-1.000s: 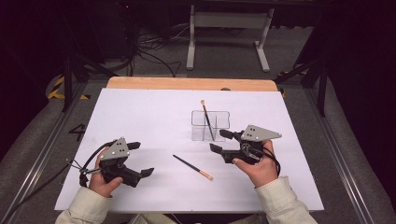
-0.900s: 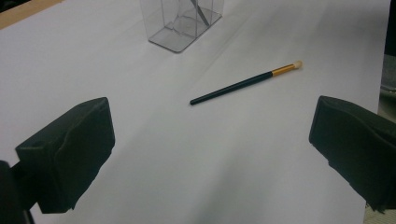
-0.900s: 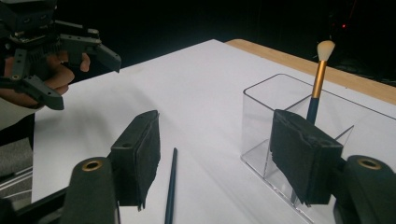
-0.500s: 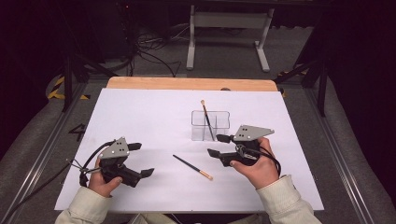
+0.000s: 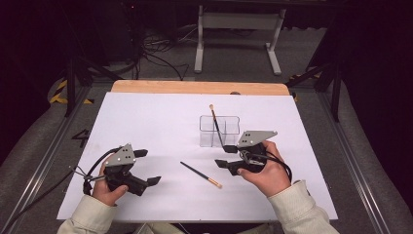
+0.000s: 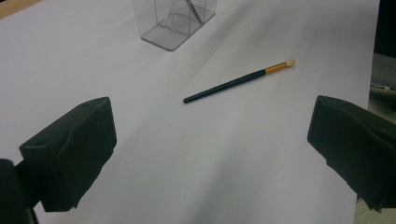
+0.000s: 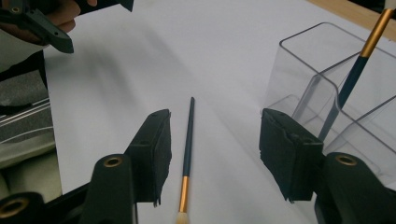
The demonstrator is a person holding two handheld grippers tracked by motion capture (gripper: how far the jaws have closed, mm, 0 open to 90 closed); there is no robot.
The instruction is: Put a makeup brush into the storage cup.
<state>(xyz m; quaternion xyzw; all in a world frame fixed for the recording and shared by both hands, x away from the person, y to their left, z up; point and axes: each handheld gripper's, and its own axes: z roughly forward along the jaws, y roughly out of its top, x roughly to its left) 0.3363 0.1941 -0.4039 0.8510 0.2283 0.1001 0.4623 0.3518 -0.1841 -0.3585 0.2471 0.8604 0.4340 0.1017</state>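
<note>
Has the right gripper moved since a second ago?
Yes. The right gripper has shifted left, away from the clear holder toward the loose brush, its jaws closing with nothing between them yet.

Two slim makeup brushes with dark handles, gold ferrules and pale tips are on the table. One brush [image 5: 200,174] lies flat on the white sheet between the two tongs, nearer the right ones; in the right gripper view it [image 7: 187,158] runs between their jaws. The other brush [image 5: 216,126] stands leaning inside the one clear plastic divided holder [image 5: 208,137], just beyond the right tongs. One white sheet [image 5: 146,117] covers the one wooden tabletop [image 5: 195,87].
</note>
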